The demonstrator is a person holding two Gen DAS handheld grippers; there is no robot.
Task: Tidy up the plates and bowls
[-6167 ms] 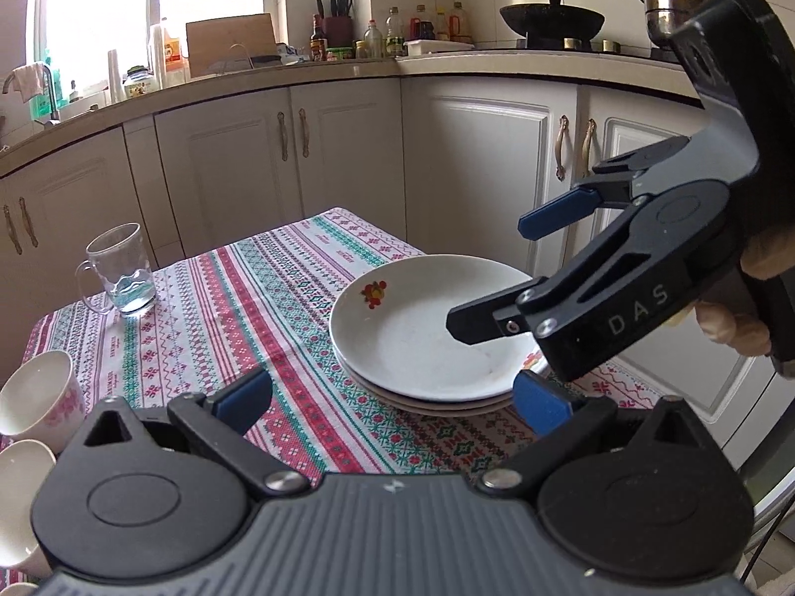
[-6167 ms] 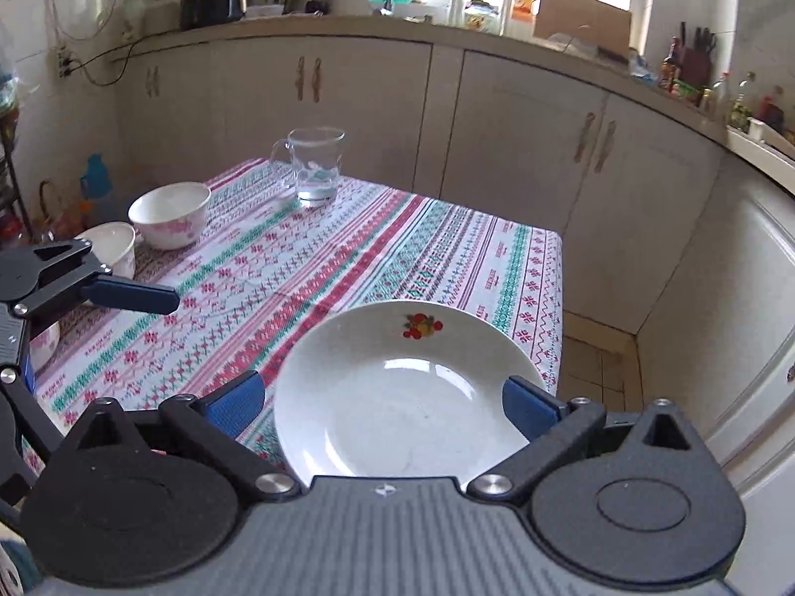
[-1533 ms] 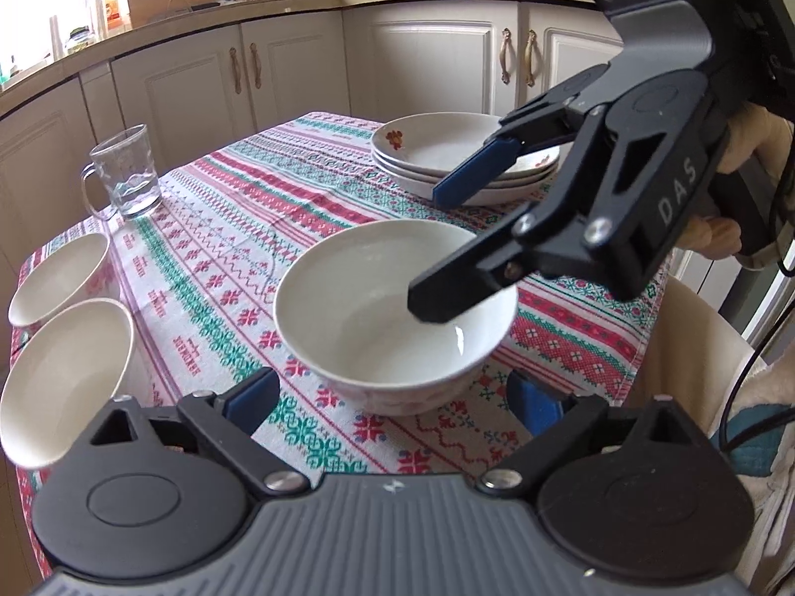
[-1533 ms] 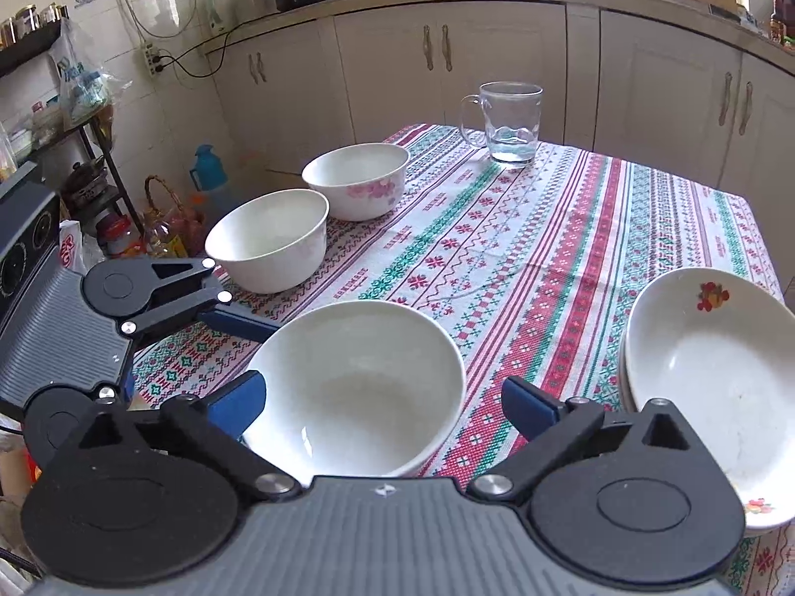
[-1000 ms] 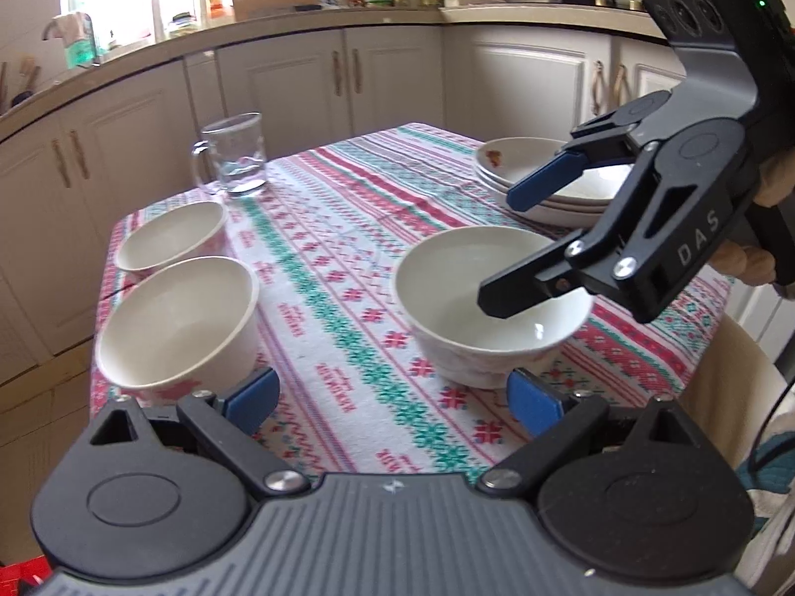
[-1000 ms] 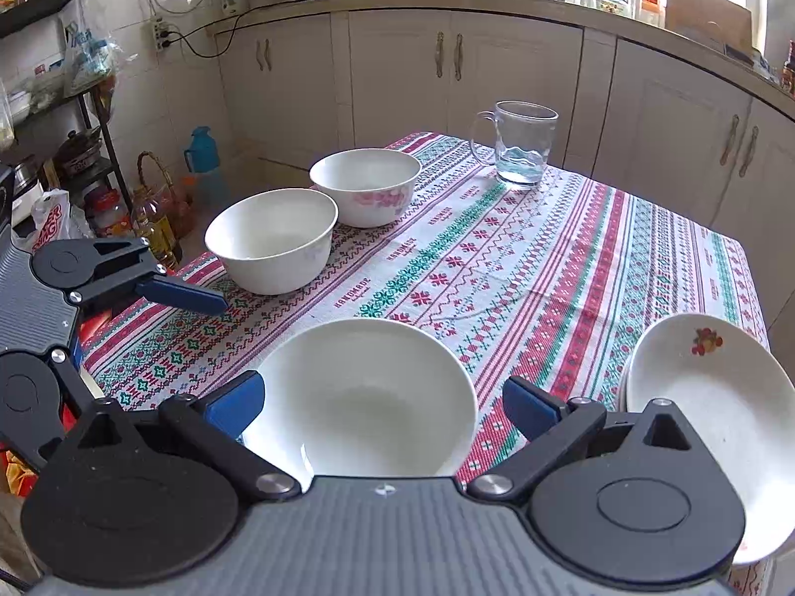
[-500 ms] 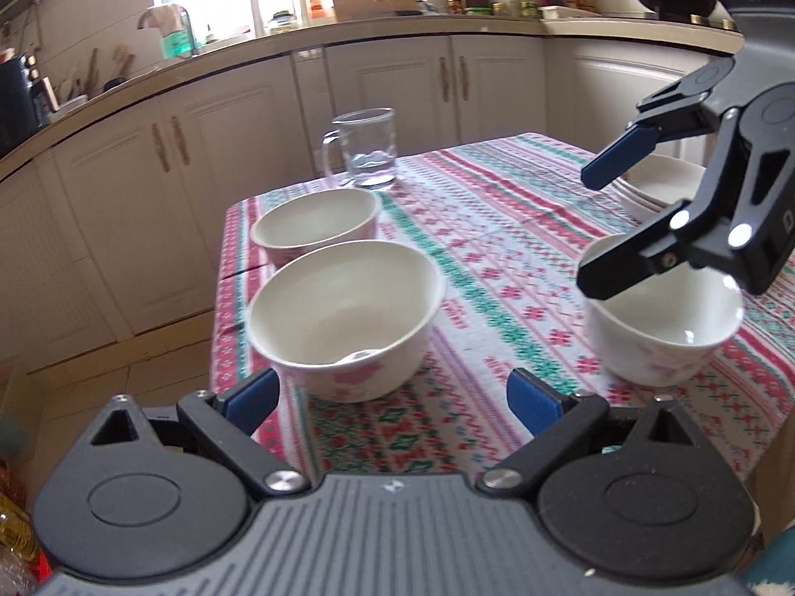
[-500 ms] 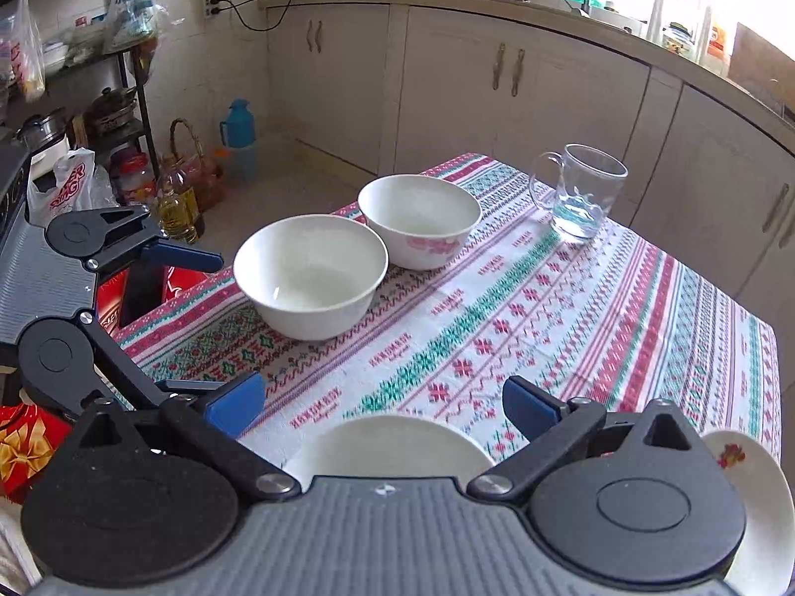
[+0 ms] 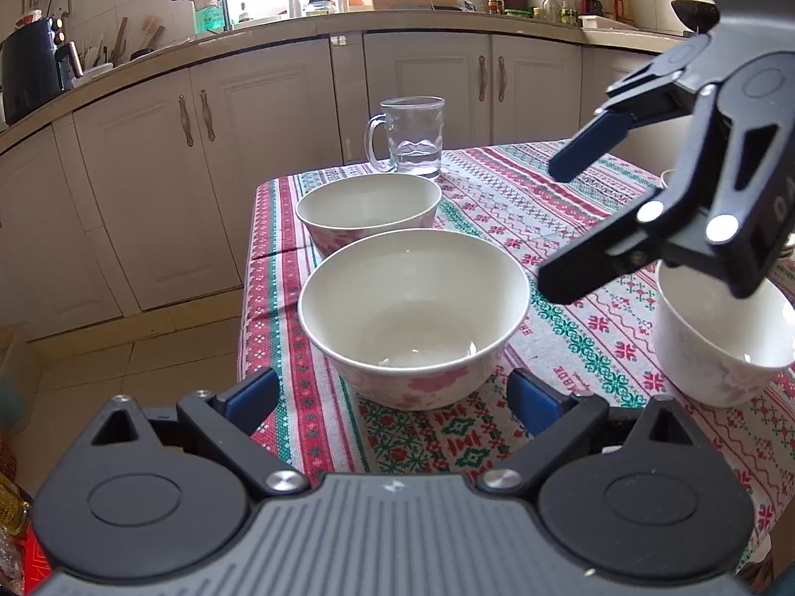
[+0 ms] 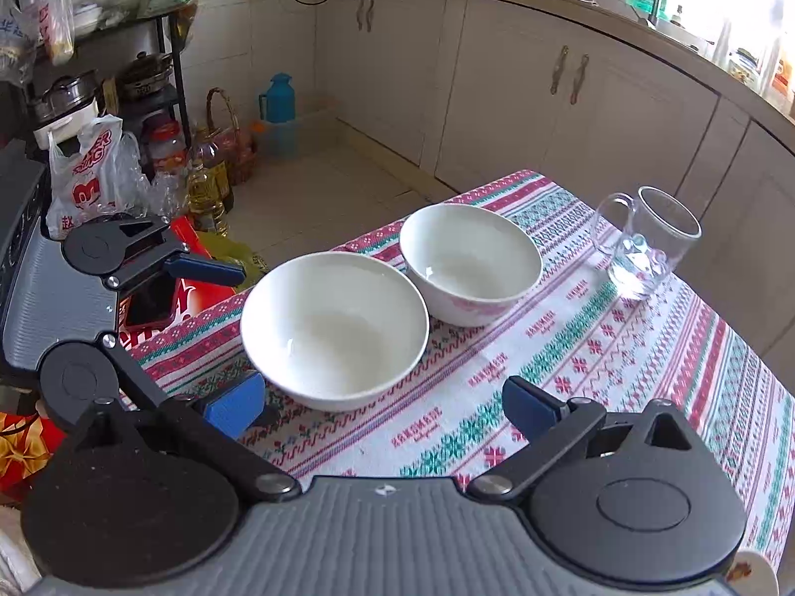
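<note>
A kitchen table (image 9: 556, 228) covered in a striped, patterned cloth fills both views, with cream cupboards behind it.

Three white bowls with pink flower prints stand upright on it. The nearest bowl (image 9: 415, 315) sits close to the table's left edge, with the far bowl (image 9: 368, 207) just behind it, rims near or touching; which, the views do not settle. A third bowl (image 9: 720, 342) stands apart toward the right edge. All three look empty, apart from a faint sheen at the bottom.

A glass mug (image 9: 410, 136) stands near the far edge with a little clear water in it.

The left gripper (image 9: 392, 395) hovers just in front of the nearest bowl, fingers spread wide to either side of it, clamped on nothing. The right gripper (image 9: 566, 228) hangs above the cloth between the nearest and third bowls, fingers likewise apart and holding nothing.

The stack of plates is barely in view: only a sliver of plate rim (image 10: 750, 573) shows at the bottom right corner of the right wrist view.

Risks: the two left bowls sit near the table edge, so a nudge from a finger could push one off. A pinch on a smooth, curved bowl wall could slip. Nesting bowls carelessly could chip a rim, and a wide swing could topple the mug and spill its water.
</note>
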